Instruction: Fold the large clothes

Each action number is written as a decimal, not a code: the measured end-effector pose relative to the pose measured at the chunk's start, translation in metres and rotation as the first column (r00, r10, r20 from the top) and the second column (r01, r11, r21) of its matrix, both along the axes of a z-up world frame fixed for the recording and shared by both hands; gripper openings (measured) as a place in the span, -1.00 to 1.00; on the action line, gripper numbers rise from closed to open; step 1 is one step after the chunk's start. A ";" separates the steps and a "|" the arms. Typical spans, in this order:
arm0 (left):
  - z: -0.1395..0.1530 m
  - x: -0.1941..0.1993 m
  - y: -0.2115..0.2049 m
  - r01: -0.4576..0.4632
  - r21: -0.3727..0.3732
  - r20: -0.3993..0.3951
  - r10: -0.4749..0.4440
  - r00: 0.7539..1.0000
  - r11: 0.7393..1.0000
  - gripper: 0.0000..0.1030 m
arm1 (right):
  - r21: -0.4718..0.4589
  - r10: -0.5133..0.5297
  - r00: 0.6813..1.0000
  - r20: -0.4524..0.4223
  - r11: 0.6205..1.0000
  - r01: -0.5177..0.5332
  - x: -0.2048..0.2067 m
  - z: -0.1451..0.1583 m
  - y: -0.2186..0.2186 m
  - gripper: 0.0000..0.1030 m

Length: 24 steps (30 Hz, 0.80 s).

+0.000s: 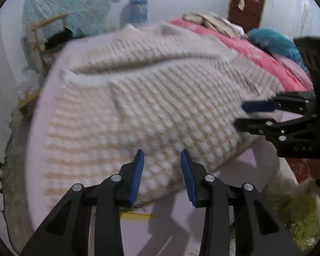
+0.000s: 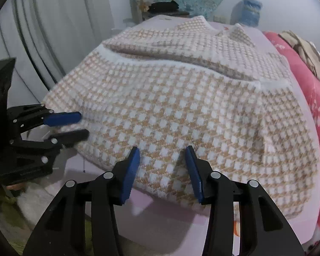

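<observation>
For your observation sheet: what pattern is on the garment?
Tan-and-white checked knit garment, clearest in the right wrist view.

Soft, even indoor light; motion blur, strongest in the left view; fisheye-curved, dark-vignetted edges.

No lettering could be read: faint marks stood on the right gripper (image 1: 243, 116) body and on the left gripper (image 2: 83, 125) body, both too blurred.

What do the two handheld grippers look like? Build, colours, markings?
The left gripper and the right gripper match: black angular plastic linkage arms, silver round pivot pins, blue ribbed pads inside the jaws. Small pale lettering on each body, unreadable. No cables or sleeves visible.
</observation>
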<state>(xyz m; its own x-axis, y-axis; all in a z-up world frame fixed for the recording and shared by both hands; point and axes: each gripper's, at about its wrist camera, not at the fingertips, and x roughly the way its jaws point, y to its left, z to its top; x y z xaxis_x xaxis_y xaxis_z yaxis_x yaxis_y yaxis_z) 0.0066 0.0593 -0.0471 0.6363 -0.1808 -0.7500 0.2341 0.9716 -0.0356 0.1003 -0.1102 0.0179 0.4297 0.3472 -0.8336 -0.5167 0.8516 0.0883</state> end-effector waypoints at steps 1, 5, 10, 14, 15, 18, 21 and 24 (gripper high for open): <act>0.004 -0.001 0.008 -0.024 -0.002 0.012 0.024 1.000 1.000 -0.30 | 0.008 -0.007 1.000 0.009 1.000 0.007 0.000 0.003 -0.003 -0.18; -0.016 0.015 0.042 -0.124 -0.036 -0.064 0.122 0.991 0.992 -0.29 | -0.015 -0.043 0.999 -0.001 0.999 0.043 0.010 -0.009 -0.009 -0.08; 0.003 0.014 0.053 -0.142 -0.106 -0.059 0.136 0.989 0.984 -0.22 | 0.053 -0.075 0.997 -0.004 0.996 0.075 0.021 0.007 -0.027 -0.08; 0.004 0.028 0.071 -0.203 -0.111 -0.039 0.200 0.979 0.973 0.03 | 0.082 -0.225 0.974 0.007 0.971 0.224 0.044 0.010 -0.066 0.00; -0.002 0.032 0.076 -0.214 -0.131 -0.063 0.207 0.976 0.968 0.03 | 0.066 -0.284 0.958 -0.022 0.956 0.285 0.055 0.001 -0.080 0.00; -0.002 0.040 0.075 -0.217 -0.138 -0.067 0.209 0.976 0.966 0.07 | 0.054 -0.340 0.935 -0.100 0.937 0.346 0.064 -0.018 -0.096 -0.02; 0.014 0.043 0.069 -0.209 -0.131 -0.050 0.204 0.978 0.969 0.18 | 0.027 -0.311 0.949 -0.046 0.950 0.313 0.061 -0.001 -0.082 0.14; 0.030 0.053 0.056 -0.166 -0.134 0.003 0.168 0.986 0.977 0.34 | 0.082 -0.275 0.961 -0.023 0.958 0.276 0.059 0.015 -0.070 0.28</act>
<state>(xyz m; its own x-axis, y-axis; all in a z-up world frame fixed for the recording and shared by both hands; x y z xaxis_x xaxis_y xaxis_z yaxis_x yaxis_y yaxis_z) 0.0597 0.1150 -0.0174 0.6764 -0.1684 -0.7170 0.0706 0.9838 -0.1645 0.1590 -0.1801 0.0327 0.5094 0.2852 -0.8119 -0.2621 0.9501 0.1693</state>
